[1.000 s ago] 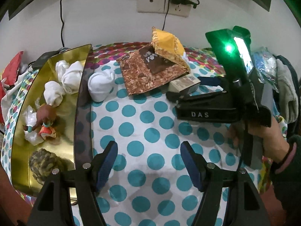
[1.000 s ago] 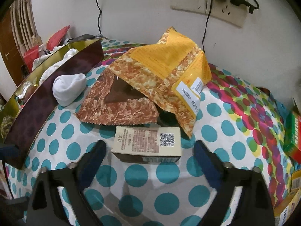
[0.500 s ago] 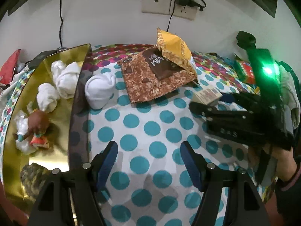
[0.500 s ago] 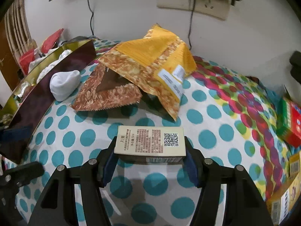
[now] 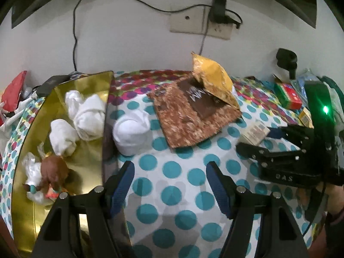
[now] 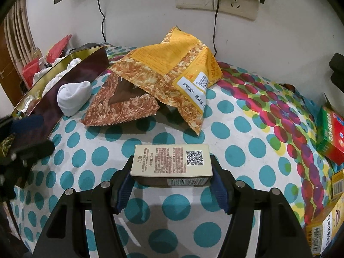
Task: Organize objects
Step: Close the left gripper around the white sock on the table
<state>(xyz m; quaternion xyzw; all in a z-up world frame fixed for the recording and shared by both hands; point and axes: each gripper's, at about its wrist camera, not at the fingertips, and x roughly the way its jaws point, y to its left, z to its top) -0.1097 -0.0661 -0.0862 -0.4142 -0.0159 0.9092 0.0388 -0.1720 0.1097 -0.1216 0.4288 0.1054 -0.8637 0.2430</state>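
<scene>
**Small box held by the right gripper, gold tray with socks on the left**

A long gold tray (image 5: 90, 150) with a dark brown outer wall lies on the left part of the dotted tablecloth (image 5: 172, 193). Inside it there are three rolled white socks (image 5: 90, 116), some crumpled white wrapping and a small brown toy figure (image 5: 52, 174). One more rolled white sock (image 5: 131, 133) lies outside on the cloth, touching the tray wall.

The right gripper (image 6: 172, 182) is closed on a small beige carton box (image 6: 172, 161) with a QR code and a barcode. Both blue pads (image 6: 123, 190) press on the short ends of the box, and the box looks lifted a little above the cloth. In the left wrist view this box (image 5: 254, 132) is at the right, between the fingers of the right gripper (image 5: 255, 137).

The left gripper (image 5: 169, 185) is wide apart and holds nothing. It hovers over the bare cloth, with its left finger just beside the tray wall. The loose sock is just ahead of this finger.

Behind the box lies a brown snack bag (image 6: 120, 105), and a yellow snack bag (image 6: 172, 68) leans over it, near the wall. A green and red carton (image 6: 332, 133) is at the right edge of the table, well apart from the gripped box.
</scene>
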